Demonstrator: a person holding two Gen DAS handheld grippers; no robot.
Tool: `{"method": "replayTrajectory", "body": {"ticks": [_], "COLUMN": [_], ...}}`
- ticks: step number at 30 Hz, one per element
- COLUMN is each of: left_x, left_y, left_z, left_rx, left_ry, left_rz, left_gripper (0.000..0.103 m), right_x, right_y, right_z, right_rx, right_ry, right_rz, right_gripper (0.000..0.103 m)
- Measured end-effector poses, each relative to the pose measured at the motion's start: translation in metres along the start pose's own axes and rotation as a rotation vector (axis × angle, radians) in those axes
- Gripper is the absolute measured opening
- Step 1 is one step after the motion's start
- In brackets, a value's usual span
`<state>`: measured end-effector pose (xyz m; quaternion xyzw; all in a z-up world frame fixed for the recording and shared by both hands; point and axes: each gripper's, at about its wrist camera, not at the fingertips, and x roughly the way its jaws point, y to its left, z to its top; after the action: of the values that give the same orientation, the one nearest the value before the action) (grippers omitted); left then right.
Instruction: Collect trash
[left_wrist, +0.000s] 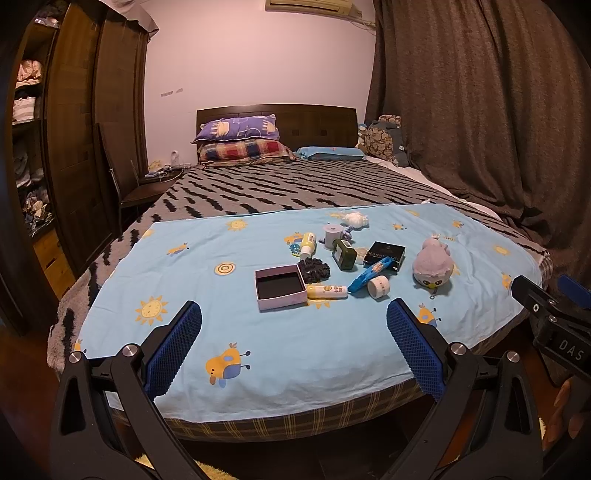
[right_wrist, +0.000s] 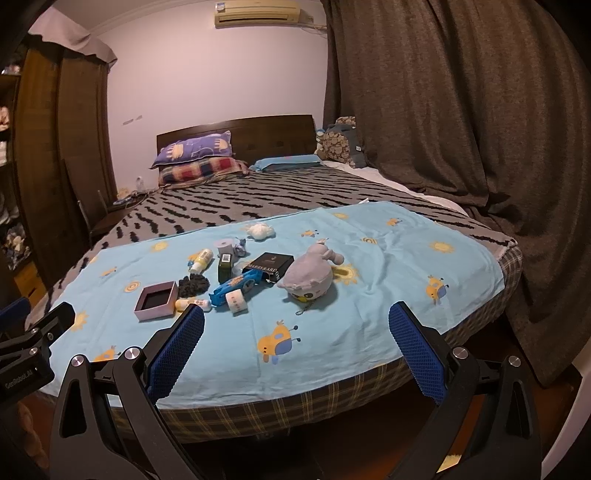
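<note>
Trash, seemingly the crumpled tissue (left_wrist: 355, 218) beyond the open pink box (left_wrist: 280, 287), lies amid clutter mid-cloth (left_wrist: 207, 266) on the bed; left gripper (left_wrist: 294, 343) and right gripper (right_wrist: 296, 345) hover wide, empty, likely pre-approach.

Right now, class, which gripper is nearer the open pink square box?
Left. The left gripper sits almost straight before the open pink square box; the right gripper lies off to its right.

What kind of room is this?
Most likely a bedroom. There is a big bed with a dark wooden headboard, stacked patterned pillows, and a tall brown wooden wardrobe with folded clothes inside.
</note>
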<state>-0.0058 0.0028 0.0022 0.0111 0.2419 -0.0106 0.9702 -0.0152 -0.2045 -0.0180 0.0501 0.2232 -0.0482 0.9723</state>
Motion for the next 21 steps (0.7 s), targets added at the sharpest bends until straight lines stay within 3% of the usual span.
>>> {"method": "replayTrajectory", "body": {"ticks": [21], "left_x": [-0.0002], "left_y": [-0.0022], "left_z": [0.009], "left_rx": [-0.001], "left_ry": [-0.007], "left_rz": [-0.005], "left_gripper": [0.095], "right_x": [0.002], "right_y": [-0.0013], "right_z": [0.0035], "right_rx": [0.004], "right_ry": [0.002], "right_rz": [0.028], "right_gripper": [0.1]}}
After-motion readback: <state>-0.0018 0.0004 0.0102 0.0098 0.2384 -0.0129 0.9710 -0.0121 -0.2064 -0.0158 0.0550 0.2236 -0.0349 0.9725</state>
